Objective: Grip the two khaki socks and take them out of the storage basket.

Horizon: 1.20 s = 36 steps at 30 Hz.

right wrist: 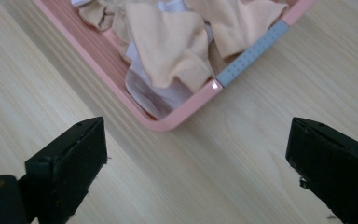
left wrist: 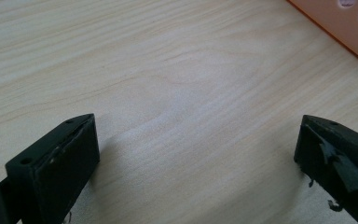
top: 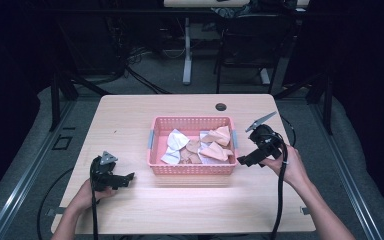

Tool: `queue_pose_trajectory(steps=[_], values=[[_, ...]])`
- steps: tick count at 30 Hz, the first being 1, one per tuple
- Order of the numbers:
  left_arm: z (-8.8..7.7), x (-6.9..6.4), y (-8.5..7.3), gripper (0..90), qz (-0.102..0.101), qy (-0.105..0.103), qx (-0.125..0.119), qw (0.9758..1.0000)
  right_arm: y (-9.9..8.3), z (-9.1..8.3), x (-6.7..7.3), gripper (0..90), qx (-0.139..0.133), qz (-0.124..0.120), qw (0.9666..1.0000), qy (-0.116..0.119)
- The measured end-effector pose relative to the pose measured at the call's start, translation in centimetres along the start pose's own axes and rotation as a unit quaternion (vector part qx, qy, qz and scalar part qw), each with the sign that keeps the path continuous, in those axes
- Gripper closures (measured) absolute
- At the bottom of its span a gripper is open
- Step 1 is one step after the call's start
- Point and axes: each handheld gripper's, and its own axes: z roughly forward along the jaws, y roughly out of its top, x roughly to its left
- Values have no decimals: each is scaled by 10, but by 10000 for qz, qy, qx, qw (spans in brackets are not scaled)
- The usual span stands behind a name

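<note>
One pink basket [top: 192, 169] sits on one pale wooden surface [top: 180, 205]. Inside lie several crumpled cloths, peach [top: 219, 136] and white [top: 176, 140] mixed, too tangled for an exact count. Two claws are in play, the left claw [top: 125, 179] and the right claw [top: 245, 161], each held by one hand. One dark round hole [top: 221, 106] marks the surface's far edge.

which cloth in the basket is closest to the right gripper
The peach cloth heaped in the corner of the pink basket nearest the right gripper. The other peach and white pieces lie farther along, toward the basket's middle and far side.
</note>
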Motion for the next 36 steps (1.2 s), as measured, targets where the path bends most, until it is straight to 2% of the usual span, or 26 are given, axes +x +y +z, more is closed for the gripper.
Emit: queue_pose_trajectory(steps=[7,10,13,21,24,25,26,29,31,32,36], values=[[0,0,0,0,1,-1,0,10000,28,15,8,61,-47,-58,9999,154],[0,0,0,0,0,-2,1,10000,38,18,12,72,-52,-119,9998,152],[0,0,0,0,4,-2,-3,10000,47,21,13,82,-156,-69,9996,212],[0,0,0,0,3,4,-11,10000,62,32,15,130,-111,-120,9996,225],[0,0,0,0,6,-3,-3,10000,63,43,10,142,33,-68,9996,286],[0,0,0,0,6,-3,-3,10000,63,43,10,142,33,-68,9996,286],[0,0,0,0,10,-4,-5,10000,64,50,10,149,139,-97,9996,233],[0,0,0,0,10,-4,-2,10000,65,55,11,170,218,-108,9993,271],[0,0,0,0,6,3,-14,10000,66,63,14,182,360,-174,9989,228],[0,0,0,0,9,-4,-5,10000,66,72,18,188,418,-124,9988,209],[0,0,0,0,8,-5,-6,10000,68,86,21,210,672,-160,9976,110]])
